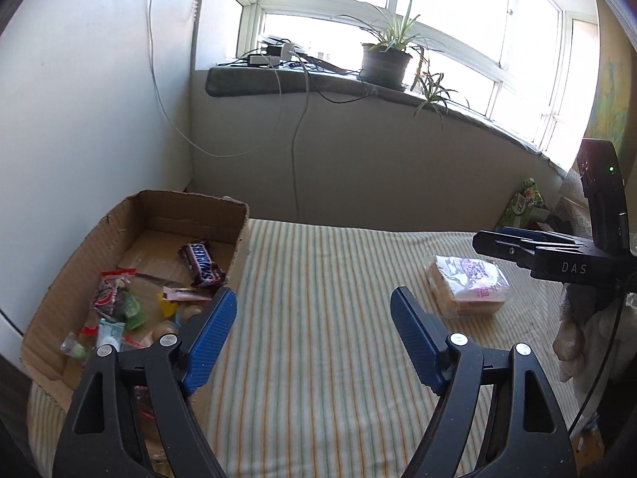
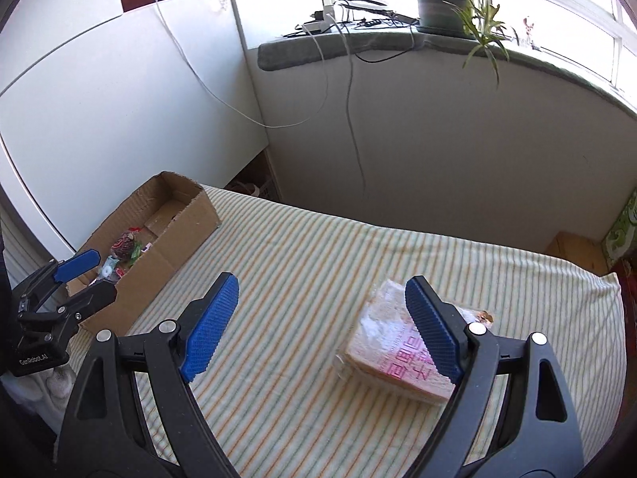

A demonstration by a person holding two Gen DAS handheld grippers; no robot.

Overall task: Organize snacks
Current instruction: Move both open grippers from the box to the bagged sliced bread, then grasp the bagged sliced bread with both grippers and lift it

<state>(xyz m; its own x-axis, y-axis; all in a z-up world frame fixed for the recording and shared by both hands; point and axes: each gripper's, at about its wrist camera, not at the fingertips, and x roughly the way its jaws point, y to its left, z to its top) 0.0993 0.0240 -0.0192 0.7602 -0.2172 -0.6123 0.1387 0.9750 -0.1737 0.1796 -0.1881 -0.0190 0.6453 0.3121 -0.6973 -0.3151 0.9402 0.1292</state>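
An open cardboard box (image 1: 239,239) stands at the left of the striped table; it also shows in the right wrist view (image 2: 167,255). It holds a Snickers bar (image 1: 203,265) and several small wrapped sweets (image 1: 115,302). A wrapped sandwich (image 1: 466,285) lies on the cloth to the right, and shows close under my right gripper (image 2: 382,342). My left gripper (image 1: 314,334) is open and empty, just right of the box. My right gripper (image 2: 322,326) is open and empty, above and just left of the sandwich. Each gripper shows in the other's view, the left gripper (image 2: 85,279) and the right gripper (image 1: 513,249).
The striped tablecloth (image 1: 318,279) covers the table. A grey wall runs behind, with a windowsill holding a potted plant (image 1: 386,59) and cables. A white cabinet (image 1: 79,119) stands left of the box. A green packet (image 1: 521,203) and other clutter sit at the far right.
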